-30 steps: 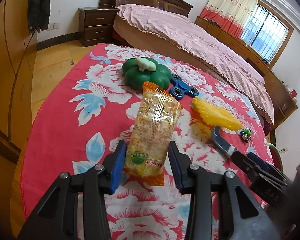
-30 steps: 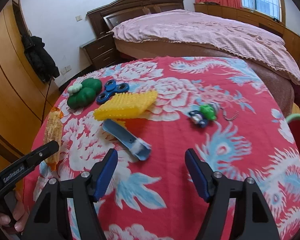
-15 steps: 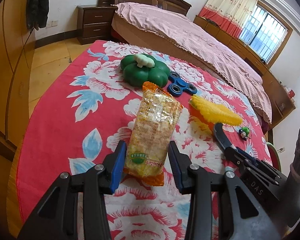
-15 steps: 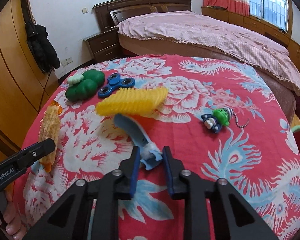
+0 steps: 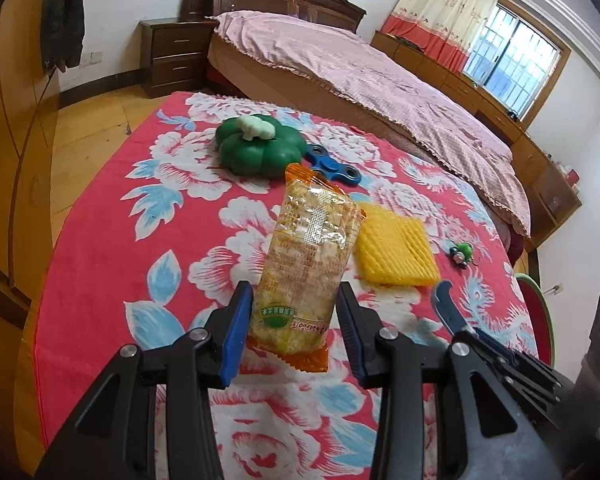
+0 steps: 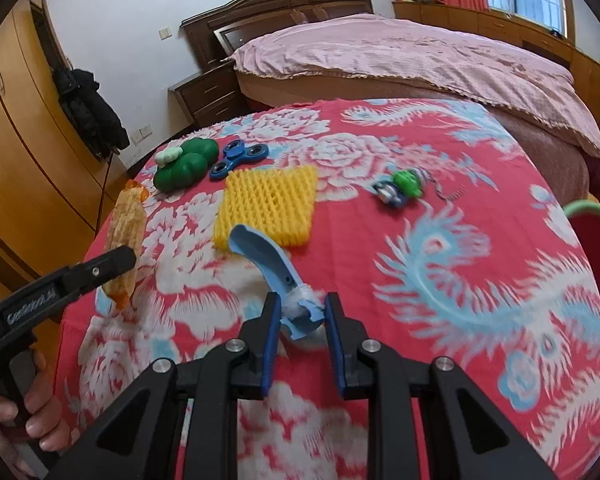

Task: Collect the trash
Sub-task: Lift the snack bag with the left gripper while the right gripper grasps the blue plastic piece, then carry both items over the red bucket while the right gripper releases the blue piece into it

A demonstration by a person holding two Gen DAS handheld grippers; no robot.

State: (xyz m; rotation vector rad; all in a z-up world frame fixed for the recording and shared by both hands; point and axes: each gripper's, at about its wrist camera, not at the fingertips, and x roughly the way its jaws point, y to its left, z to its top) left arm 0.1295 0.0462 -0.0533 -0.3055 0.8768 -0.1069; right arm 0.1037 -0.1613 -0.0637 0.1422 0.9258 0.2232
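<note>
I have the snack packet (image 5: 308, 276) clenched in my left gripper (image 5: 296, 320), its printed end pinched between the blue pads and the orange-sealed top pointing away toward twelve o'clock, clear of the red floral tabletop (image 5: 100, 240); I judge I'm holding it by the bottom end so the long wrapper hangs free of the jaws. In the right wrist view the blue curved plastic piece (image 6: 276, 268), white wad at its near end, is gripped by my right gripper (image 6: 300, 320) at that near end, its handle arcing up toward eleven o'clock; the jaws press on it from both sides. Gripping at the thick end gives the pads something solid to bite. A second ago those jaws stood wide apart with the piece lying flat on the cloth ahead of them; now they are closed on it and it looks raised off the cloth. The left grip has not changed, though the packet has shifted a little across the scene. Beyond the blue piece, at twelve o'clock, lies the yellow foam fruit net (image 6: 268, 208), which reads flatter and squarer than before; farther out at eleven sit the blue fidget spinner (image 6: 236, 158) and the green pumpkin-shaped toy (image 6: 184, 164), and at one o'clock the small green keychain figure (image 6: 400, 188). The pink-covered bed (image 6: 400, 56) is behind the tabletop.
</note>
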